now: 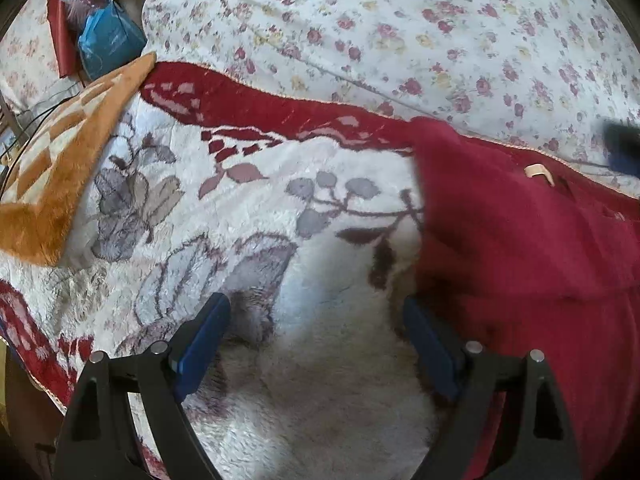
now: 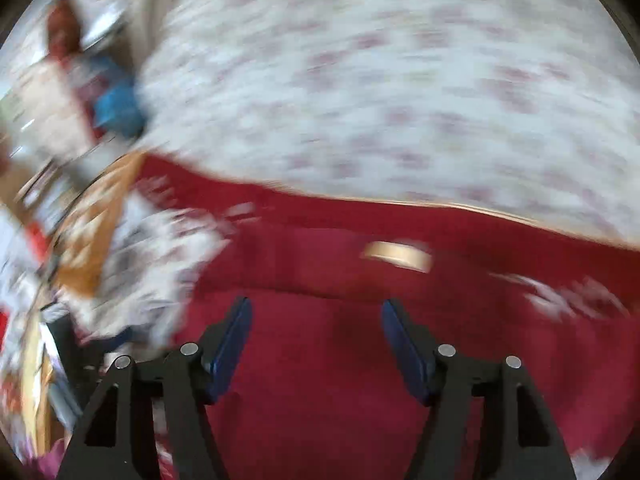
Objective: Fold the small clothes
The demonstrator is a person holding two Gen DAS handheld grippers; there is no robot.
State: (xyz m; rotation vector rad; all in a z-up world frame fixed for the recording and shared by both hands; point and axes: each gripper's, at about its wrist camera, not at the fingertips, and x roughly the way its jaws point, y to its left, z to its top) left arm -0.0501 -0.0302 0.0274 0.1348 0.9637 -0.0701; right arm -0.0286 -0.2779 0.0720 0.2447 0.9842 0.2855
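We hold the left gripper over a plush white blanket patterned with grey flowers and a red border, its blue fingers spread wide with nothing between them. The dark red garment lies on that blanket to the right, its near edge just beside our right-hand finger, and a small tan label shows near its far edge. Beyond the blanket's red border we see a white floral sheet covering the bed. An orange and cream fleece lies on the blanket's left side, and a blue plastic bag sits beyond it.

Our right gripper hangs above the same red garment, fingers also set wide apart and holding nothing. This view is heavily smeared, so we can make out only the tan label ahead of the fingers and the floral sheet beyond.
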